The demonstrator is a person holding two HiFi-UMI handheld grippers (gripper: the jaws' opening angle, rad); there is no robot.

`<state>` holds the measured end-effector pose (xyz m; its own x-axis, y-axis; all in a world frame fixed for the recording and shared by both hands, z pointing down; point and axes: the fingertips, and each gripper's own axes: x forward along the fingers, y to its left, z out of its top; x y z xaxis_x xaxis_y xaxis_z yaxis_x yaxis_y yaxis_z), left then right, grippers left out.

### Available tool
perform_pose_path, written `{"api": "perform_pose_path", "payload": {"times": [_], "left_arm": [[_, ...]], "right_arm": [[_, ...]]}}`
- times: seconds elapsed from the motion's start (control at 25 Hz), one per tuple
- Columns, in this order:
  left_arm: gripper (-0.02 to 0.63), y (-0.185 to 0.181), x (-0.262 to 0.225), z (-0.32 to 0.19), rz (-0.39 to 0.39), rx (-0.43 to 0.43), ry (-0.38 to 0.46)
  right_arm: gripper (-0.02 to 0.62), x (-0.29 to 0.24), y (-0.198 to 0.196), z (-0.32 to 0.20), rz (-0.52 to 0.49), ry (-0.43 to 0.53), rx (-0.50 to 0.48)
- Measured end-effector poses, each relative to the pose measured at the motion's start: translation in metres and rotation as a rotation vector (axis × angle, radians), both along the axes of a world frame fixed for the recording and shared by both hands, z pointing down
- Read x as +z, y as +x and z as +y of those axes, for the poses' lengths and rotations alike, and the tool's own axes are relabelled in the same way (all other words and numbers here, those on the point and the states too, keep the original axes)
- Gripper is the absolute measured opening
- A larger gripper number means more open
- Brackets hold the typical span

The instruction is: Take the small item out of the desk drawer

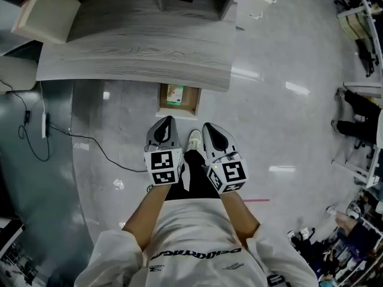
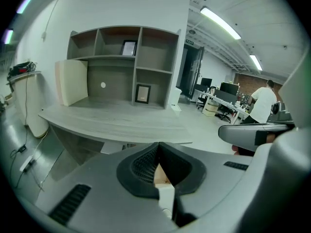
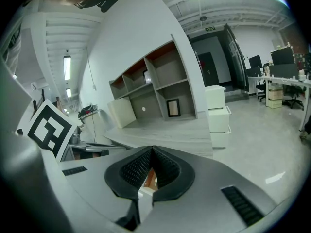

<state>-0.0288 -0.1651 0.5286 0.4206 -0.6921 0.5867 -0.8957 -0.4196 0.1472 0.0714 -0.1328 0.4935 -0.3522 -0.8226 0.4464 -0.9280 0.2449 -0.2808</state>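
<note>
White shirt (image 1: 197, 238) fills the bottom of the head view. It has a line of dark print across the chest that is upside down to the camera and too warped to read.

At the left, the left gripper (image 1: 167, 122) is held out over the pale floor (image 1: 269, 118). Its jaws are pressed together with nothing between them, as the left gripper view (image 2: 158, 145) shows. Its marker cube (image 1: 163, 167) carries black-and-white square patterns and no words.

Ahead of the two grippers, the drawer (image 1: 195, 103) stands pulled out from under the front edge of the grey wood-grain desk (image 1: 137, 52), with its brown inside open to view. The small item (image 1: 175, 94) lies in the drawer's left part. It is a flat whitish packet with a green patch. Its longer side seems to run from the desk toward the person, and its label is too small to read.

To the right, the right gripper (image 1: 210, 128) is also closed on nothing, its tips meeting (image 3: 151, 148). It is well short of the drawer.
</note>
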Motion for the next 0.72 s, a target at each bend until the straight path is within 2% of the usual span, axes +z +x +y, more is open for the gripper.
{"api": "perform_pose_path", "payload": {"times": [0.72], "left_arm": [[0.017,0.009,0.096,-0.017,-0.025,-0.020,-0.075]], "right_arm": [[0.031,0.069,0.003,-0.005,-0.015,-0.037,0.007]]}}
